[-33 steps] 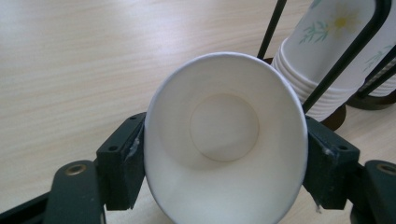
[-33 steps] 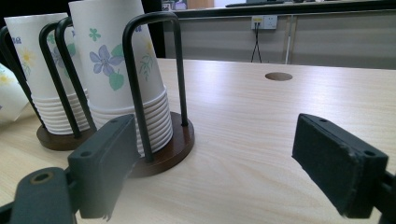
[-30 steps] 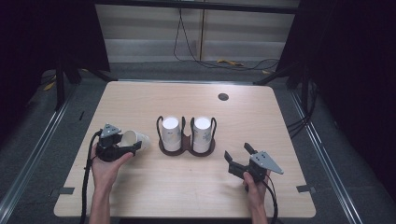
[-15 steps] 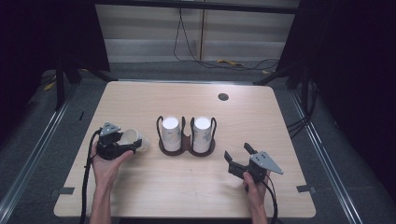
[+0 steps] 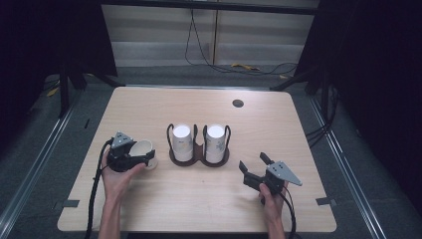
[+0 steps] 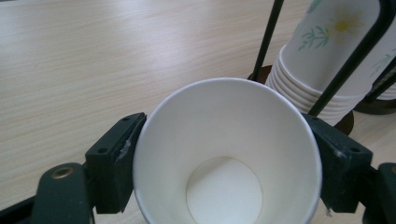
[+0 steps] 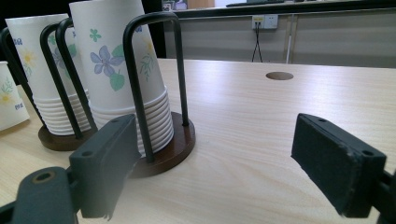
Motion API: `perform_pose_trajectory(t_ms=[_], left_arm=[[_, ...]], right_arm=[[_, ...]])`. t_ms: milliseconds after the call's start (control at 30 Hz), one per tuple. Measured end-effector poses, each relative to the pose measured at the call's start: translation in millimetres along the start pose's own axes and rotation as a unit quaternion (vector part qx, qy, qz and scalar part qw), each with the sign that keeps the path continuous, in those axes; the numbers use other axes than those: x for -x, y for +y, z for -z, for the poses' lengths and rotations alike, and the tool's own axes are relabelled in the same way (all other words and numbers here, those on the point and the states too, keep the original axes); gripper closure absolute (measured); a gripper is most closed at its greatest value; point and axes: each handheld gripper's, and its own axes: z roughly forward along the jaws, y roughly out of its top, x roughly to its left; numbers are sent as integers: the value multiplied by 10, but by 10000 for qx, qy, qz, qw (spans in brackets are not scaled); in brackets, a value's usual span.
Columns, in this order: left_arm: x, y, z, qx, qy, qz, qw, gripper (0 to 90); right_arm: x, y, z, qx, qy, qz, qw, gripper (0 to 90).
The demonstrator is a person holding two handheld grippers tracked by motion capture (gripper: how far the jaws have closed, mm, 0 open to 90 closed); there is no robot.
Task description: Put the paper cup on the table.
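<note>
A white paper cup (image 5: 142,148) stands on the table between the fingers of my left gripper (image 5: 144,155), left of the cup holder. In the left gripper view the cup (image 6: 224,154) shows its round, unsquashed mouth between the two pads (image 6: 116,158). The jaws have just been opening and I see no pressing on the cup wall. My right gripper (image 5: 252,163) rests near the front right with its jaws wide apart and nothing between them (image 7: 219,158). Past it stands the holder's dark base (image 7: 175,142).
The holder (image 5: 199,159) has a dark round base and black wire loops around two stacks of upturned flowered cups (image 5: 182,142) (image 5: 215,142). A small round hole (image 5: 238,103) is in the table top at the back right. Cables lie on the floor behind the table.
The left gripper's jaws now stand wider around the paper cup, and the cup sits more upright. The right gripper has not moved.
</note>
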Motion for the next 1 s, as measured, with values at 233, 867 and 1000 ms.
perform_pose_trajectory(t_ms=[233,867,1000], left_arm=[[18,-92,4,57,-100,26,9999,178],[-26,-321,85,40,-89,385,9992,157],[16,-388,113,140,19,361,9992,157]], right_arm=[[1,0,-1,-1,9,-6,10000,147],[-2,1,-2,-7,30,-11,10000,147],[-5,1,-2,-19,48,7,10000,147]])
